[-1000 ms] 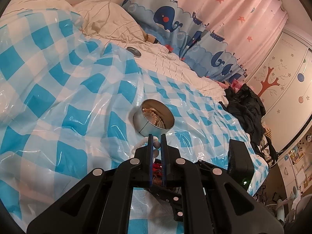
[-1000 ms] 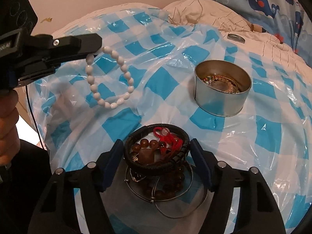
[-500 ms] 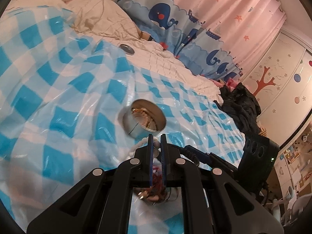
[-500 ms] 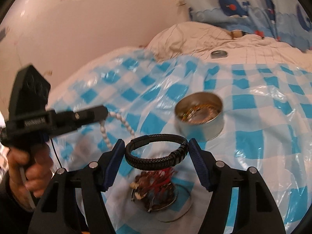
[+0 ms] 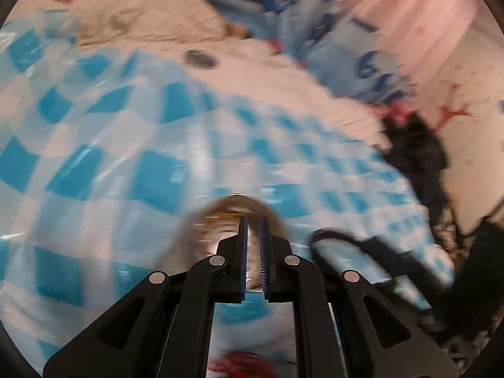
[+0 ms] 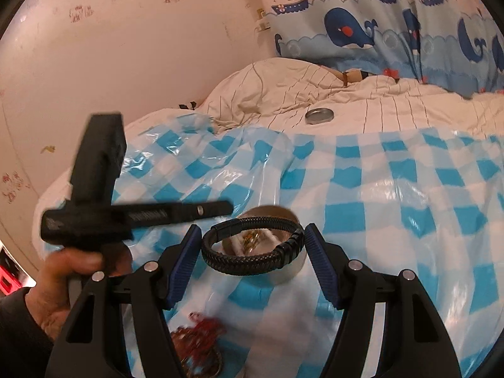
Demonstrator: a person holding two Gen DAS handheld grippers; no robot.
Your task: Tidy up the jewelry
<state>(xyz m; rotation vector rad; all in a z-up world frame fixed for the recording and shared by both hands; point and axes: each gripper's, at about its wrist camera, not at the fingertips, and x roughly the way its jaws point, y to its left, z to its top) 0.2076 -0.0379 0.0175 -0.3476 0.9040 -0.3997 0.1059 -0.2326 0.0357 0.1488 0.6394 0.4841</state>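
Note:
A round metal tin [image 6: 283,271] with jewelry inside sits on the blue-checked plastic sheet [image 6: 393,214]. My right gripper [image 6: 253,245] is shut on a black braided bracelet [image 6: 252,260] and holds it in the air just in front of the tin. My left gripper [image 5: 253,230] hovers right over the tin [image 5: 204,233], its fingers a narrow gap apart with nothing seen between them; the view is blurred. It also shows in the right wrist view [image 6: 220,209]. White beads [image 6: 234,242] lie inside the tin.
A pile of red and brown bracelets [image 6: 201,337] lies on the sheet below my right gripper. The tin's lid [image 6: 319,115] rests on the cream quilt at the back. A whale-print curtain [image 6: 393,37] hangs behind. Dark clothes [image 5: 419,151] lie at the right.
My left gripper moved over the tin, and the white bead bracelet is no longer in it; white beads now lie in the tin. My right gripper lifted the black bracelet toward the tin.

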